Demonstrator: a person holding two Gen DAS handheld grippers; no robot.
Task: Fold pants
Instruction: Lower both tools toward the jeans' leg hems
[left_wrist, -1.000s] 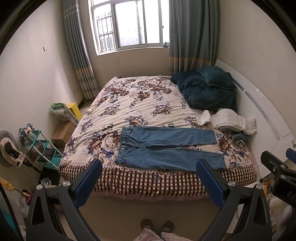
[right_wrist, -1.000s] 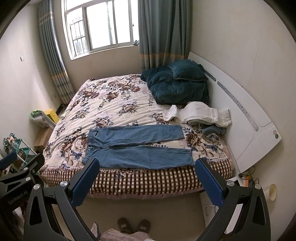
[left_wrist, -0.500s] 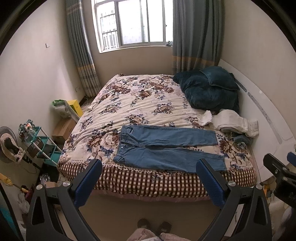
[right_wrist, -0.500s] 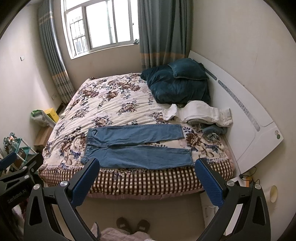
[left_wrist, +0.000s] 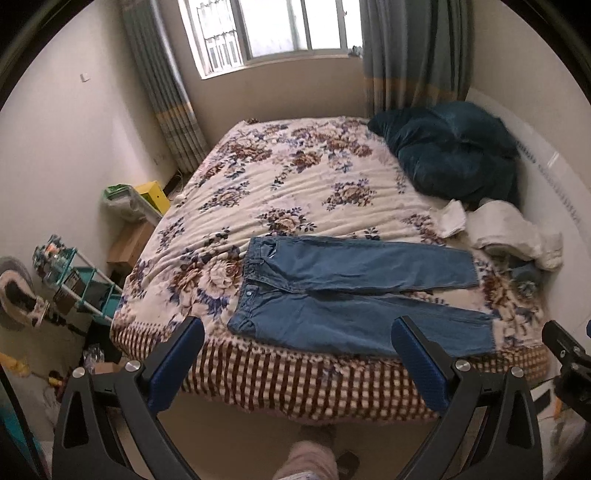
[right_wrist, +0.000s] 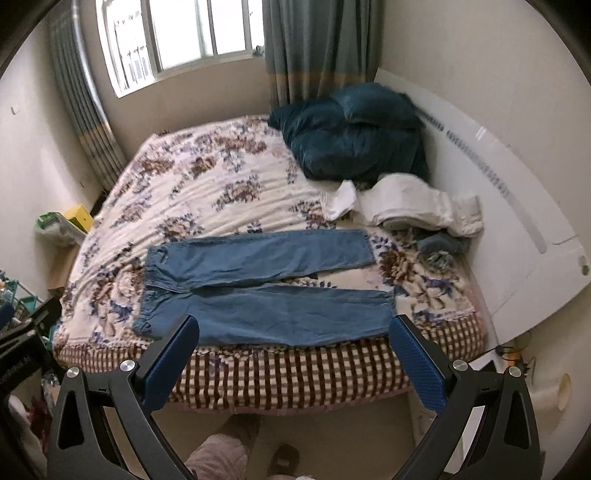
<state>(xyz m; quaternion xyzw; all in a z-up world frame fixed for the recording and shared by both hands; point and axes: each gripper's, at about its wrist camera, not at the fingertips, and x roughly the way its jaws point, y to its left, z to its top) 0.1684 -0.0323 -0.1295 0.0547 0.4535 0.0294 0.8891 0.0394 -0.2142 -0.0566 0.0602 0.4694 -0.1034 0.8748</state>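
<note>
Left wrist view showed the left gripper (left_wrist: 297, 345) held above the floor short of the bed (left_wrist: 295, 384), its blue-padded fingers (left_wrist: 177, 363) spread wide with nothing between them. The right wrist view showed the right gripper (right_wrist: 293, 345) in the same condition: spread wide, empty, clear of the bedding. The pants (left_wrist: 354, 295), a pair of blue jeans, lay flat on the floral blanket (left_wrist: 295, 192) along the near edge of the bed, waistband toward the left and both leg hems toward the right. The two legs were laid out side by side with a narrow gap opening between them toward the hems; neither leg lay over the other, and no crease or fold was evident. Neither gripper touched the fabric. In the inspector's judgement the task stood at its very start: the garment was spread and ready, and every fold remained to be made, presumably one leg over the other first, then the length doubled. Near the headboard (right_wrist: 517, 206) a dark teal quilt (right_wrist: 351, 140) and a bundle of white cloth (right_wrist: 413, 206) sat well apart from the pants and were not judged an obstruction. The person's feet (right_wrist: 258, 443) were visible on the floor at the bedside.
</note>
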